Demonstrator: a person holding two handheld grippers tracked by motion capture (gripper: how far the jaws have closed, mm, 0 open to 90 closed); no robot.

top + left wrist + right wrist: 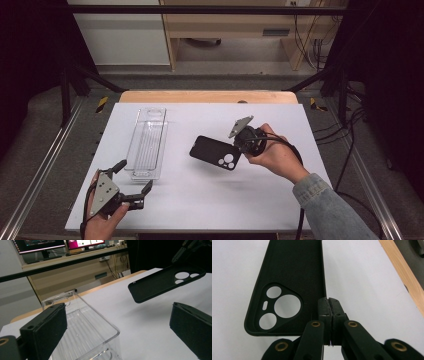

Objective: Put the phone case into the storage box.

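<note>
The right tongs (239, 141) grip the black rubber phone case (215, 152) by its edge, lifted above the white surface (210, 200). The left tongs (134, 179) stand open beside the clear plastic rectangular tray (147, 142).

The high view looks forward and down from above the near edge of the white table (210, 200), far enough to take in its whole top. The left gripper view sits low beside the clear tray (82, 327), facing across it toward the far desks (monitors show at the top). The right gripper view looks close along its jaws down at the black phone case (292, 272), which all three views share.
</note>
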